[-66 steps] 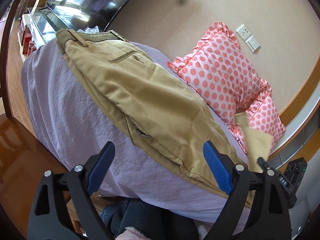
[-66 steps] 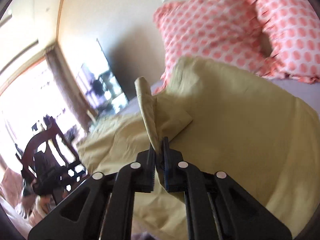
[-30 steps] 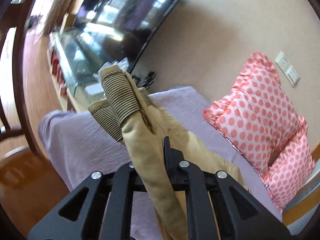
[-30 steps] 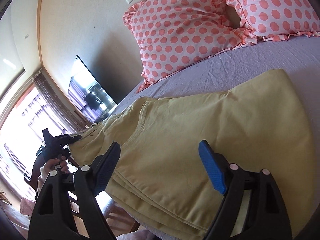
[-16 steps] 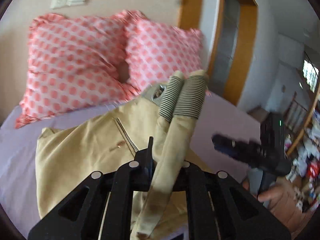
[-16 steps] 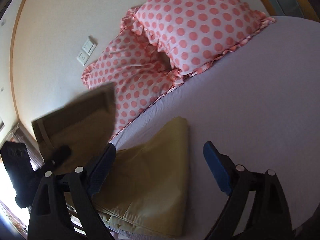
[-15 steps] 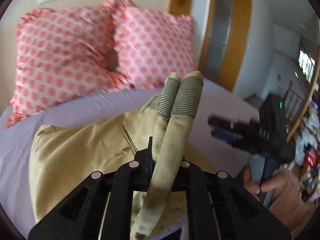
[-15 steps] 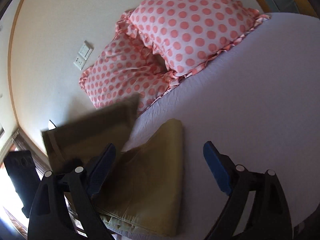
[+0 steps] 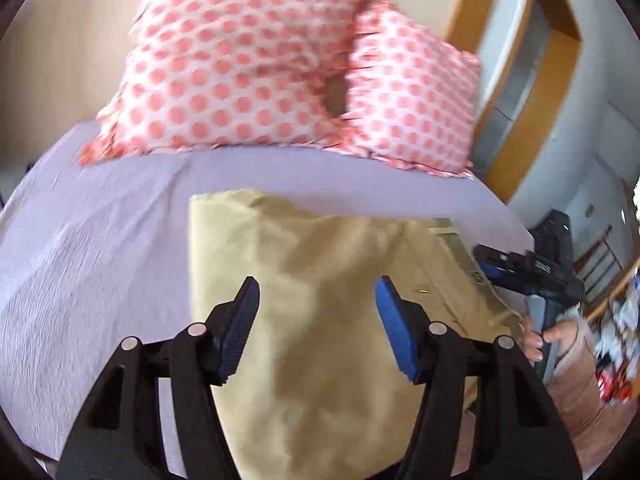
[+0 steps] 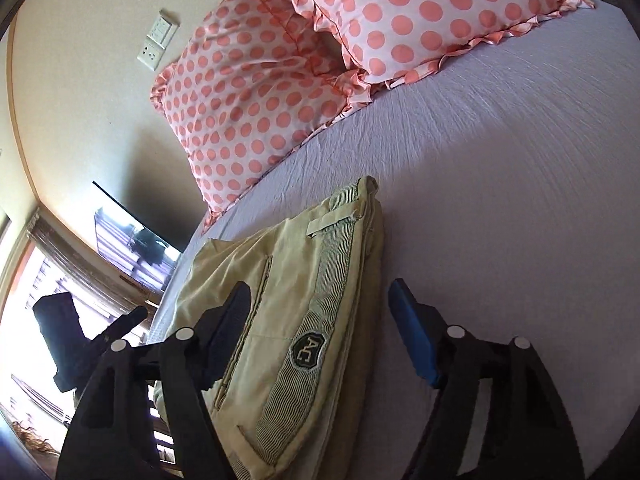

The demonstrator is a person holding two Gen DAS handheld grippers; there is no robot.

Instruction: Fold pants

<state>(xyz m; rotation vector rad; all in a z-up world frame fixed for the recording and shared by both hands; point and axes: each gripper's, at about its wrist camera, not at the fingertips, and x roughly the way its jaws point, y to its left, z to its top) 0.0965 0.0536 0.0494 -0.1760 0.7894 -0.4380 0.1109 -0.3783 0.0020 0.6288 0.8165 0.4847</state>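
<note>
Khaki pants [image 9: 320, 320] look folded into a bundle, lying on the bed below the polka-dot pillows [image 9: 256, 68]. Left gripper [image 9: 316, 320] and right gripper [image 10: 320, 332] both gape empty; probably just smoothing left.

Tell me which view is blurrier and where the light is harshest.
Left wrist view: motion blur smears the pillows and the pants. Right wrist view: sharper, the pants' badge is crisp, but the window at lower left is blown out. Both show fisheye bending.

Two polka-dot pillows [image 9: 224, 68], one pair of pants [image 9: 320, 300], two grippers [image 9: 316, 320]
</note>
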